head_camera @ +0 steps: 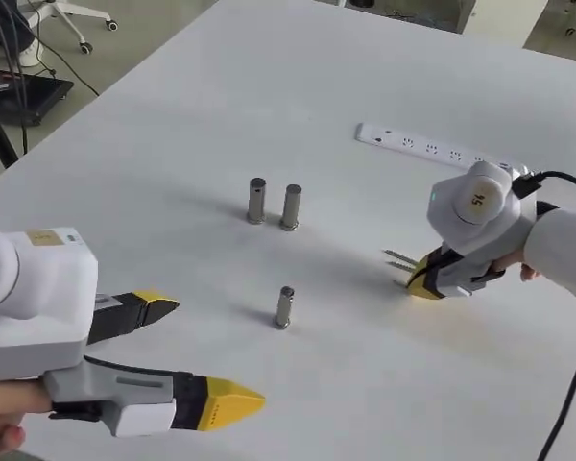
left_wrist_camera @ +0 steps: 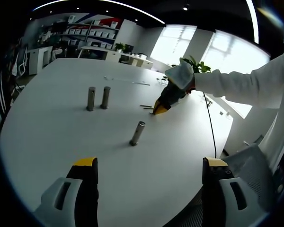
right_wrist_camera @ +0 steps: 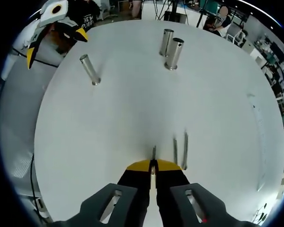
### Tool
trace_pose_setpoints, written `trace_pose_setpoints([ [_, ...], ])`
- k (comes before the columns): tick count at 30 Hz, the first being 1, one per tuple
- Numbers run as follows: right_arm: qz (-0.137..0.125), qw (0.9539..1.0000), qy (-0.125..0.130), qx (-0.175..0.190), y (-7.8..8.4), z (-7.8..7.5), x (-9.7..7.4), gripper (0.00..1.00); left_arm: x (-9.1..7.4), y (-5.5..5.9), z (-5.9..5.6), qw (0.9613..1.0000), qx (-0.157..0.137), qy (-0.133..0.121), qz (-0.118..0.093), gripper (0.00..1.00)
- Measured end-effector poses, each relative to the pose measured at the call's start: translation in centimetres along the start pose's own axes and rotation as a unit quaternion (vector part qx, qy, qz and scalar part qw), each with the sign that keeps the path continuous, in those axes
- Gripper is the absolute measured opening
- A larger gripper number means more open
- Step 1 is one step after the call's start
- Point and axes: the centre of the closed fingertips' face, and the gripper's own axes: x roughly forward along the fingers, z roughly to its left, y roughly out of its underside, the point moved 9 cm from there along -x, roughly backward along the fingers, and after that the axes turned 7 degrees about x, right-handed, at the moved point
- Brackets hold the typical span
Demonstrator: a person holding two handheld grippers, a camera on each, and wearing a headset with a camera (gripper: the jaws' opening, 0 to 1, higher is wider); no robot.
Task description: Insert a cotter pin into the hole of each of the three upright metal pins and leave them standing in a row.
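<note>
White laminate covered the desk (head_camera: 221, 96), and three steel pins stood upright on it. The lone pin (head_camera: 284, 307) stood closest to the person. Beyond it stood the other two, the left pin (head_camera: 256, 200) and the right pin (head_camera: 290, 206), close side by side with a narrow gap between them. From where I watched, their holes were too small to make out.

To the right of the lone pin, and a little farther off, the right tongs (head_camera: 415, 280) reached down to the desk, tips aimed back toward the pins. Their yellow tips were pressed together, pinching a thin cotter pin (right_wrist_camera: 154, 152) whose end poked out past them. Two loose cotters (right_wrist_camera: 175, 150) lay flat on the desk just beside those tips, on the side away from the person, parallel to each other and slightly apart. A white sleeve (head_camera: 566, 250) and a black cable (head_camera: 571, 384) trailed behind these tongs.

On the near left of the lone pin, well short of it, the left tongs (head_camera: 204, 353) were spread wide with nothing between them. In the left gripper view the lone pin stood ahead, between the lines of the two jaws.

Well beyond the lone pin, to its right, a white power strip (head_camera: 427, 148) lay flat on the desk.
</note>
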Motion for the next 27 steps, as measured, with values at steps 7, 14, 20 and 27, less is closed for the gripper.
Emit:
trace_pose_setpoints([
  [7, -0.01, 0.9998, 0.007, 0.015, 0.2, 0.1, 0.0, 0.0, 0.0, -0.2, 0.0, 1.0, 0.003, -0.001, -0.006, 0.9],
  [14, -0.01, 0.9997, 0.022, 0.01, 0.3, 0.4, 0.0, 0.0, 0.3, 0.0, -0.3, 0.9999, 0.011, 0.002, 0.001, 0.87],
  [20, -0.012, 0.9995, 0.028, -0.005, 0.5, 0.8, -0.4, 0.0, 0.7, -0.5, -0.8, 0.9999, 0.014, 0.007, -0.006, 0.84],
  [27, -0.033, 0.9984, 0.04, -0.021, 0.5, 2.3, -2.2, 0.0, 1.3, -1.8, -1.2, 0.9994, 0.024, 0.012, -0.023, 0.78],
])
